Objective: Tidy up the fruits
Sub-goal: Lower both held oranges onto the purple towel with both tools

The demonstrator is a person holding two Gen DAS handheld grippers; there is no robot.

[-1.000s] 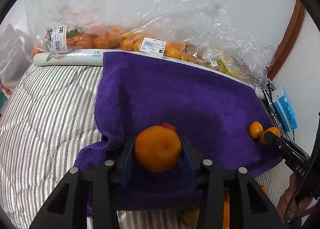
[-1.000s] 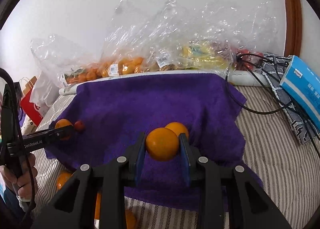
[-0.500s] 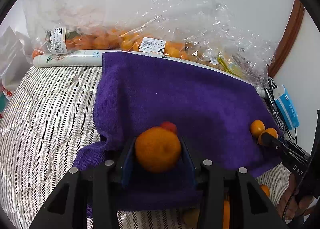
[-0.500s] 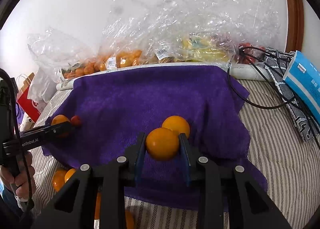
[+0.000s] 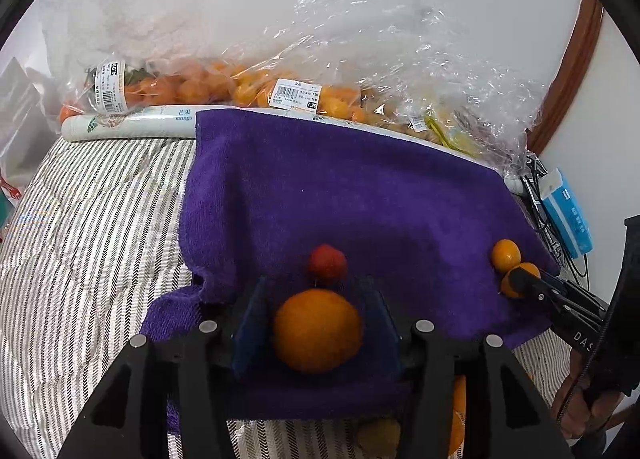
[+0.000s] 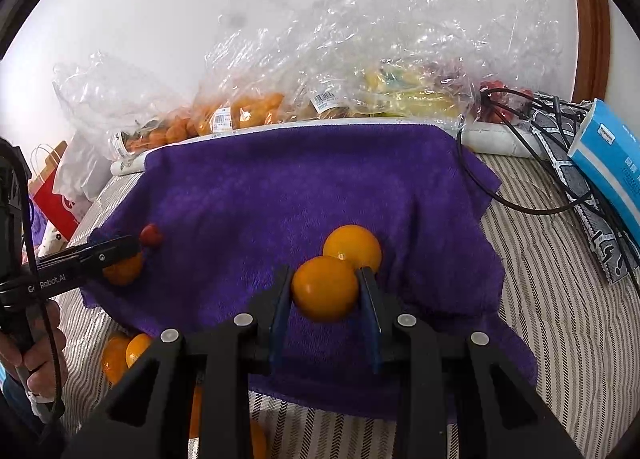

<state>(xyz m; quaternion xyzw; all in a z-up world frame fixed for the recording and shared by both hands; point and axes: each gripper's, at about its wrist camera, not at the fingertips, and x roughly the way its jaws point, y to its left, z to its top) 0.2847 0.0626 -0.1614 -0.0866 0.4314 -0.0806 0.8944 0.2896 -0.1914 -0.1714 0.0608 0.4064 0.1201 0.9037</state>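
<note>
Here the left gripper (image 5: 318,313) is just opening, jaws spreading off the mandarin (image 5: 317,331) on the towel (image 5: 340,195); the right gripper (image 6: 326,291) is pinching an orange (image 6: 325,287).

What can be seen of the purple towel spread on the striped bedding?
The purple terry-cloth towel is deep violet, fuzzy and soft-looking, spread fairly flat over the striped quilted bedding, its far edge against a white roll below bagged fruit. Its near-left corner is rumpled. Two small oranges and a small red fruit rest on it, plus a larger orange between open pads.
</note>
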